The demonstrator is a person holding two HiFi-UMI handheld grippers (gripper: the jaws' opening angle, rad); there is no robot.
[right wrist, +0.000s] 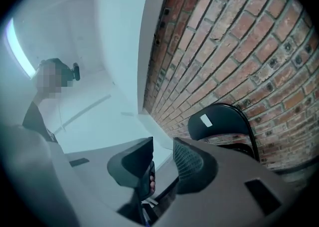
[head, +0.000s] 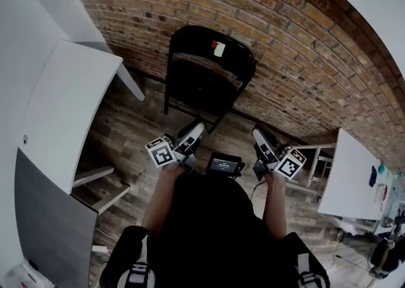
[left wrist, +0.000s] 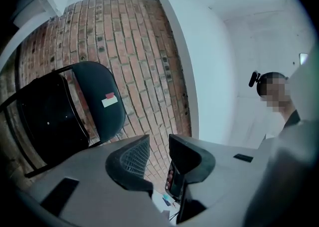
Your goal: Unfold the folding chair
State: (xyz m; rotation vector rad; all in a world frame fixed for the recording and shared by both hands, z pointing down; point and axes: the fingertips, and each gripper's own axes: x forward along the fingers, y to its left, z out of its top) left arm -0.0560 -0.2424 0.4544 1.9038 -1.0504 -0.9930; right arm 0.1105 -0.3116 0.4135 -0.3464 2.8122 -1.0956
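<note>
Step in hand: approach, no contact with the chair.

Chair (head: pixel 209 71) stands on the wooden floor (head: pixel 139 128), its back to the brick wall (head: pixel 304 46), directly ahead of the person. Black frame and backrest, with a small sticker (head: pixel 218 49) on the backrest. In the head view the seat panel sits close under the backrest. The left gripper view shows it (left wrist: pixel 55 116) as a broad flat panel inside the frame. Judged folded, or nearly so, but not certain from these angles.

Left claw (head: pixel 197 127): jaws apart, nothing between them (left wrist: pixel 158 156), only wall showing through the gap. Right claw (head: pixel 259 133): jaws apart and empty too (right wrist: pixel 163 163), with the chair (right wrist: pixel 219 121) off to one side and well clear. Both are held close in front of the body, short of the chair.

Next move, as judged: bring both claws forward. One should take the top of the backrest or a side tube to steady the frame. The other should catch the front edge of the seat and swing it down and out. The frame could slide along the wall unless it is steadied first.
</note>
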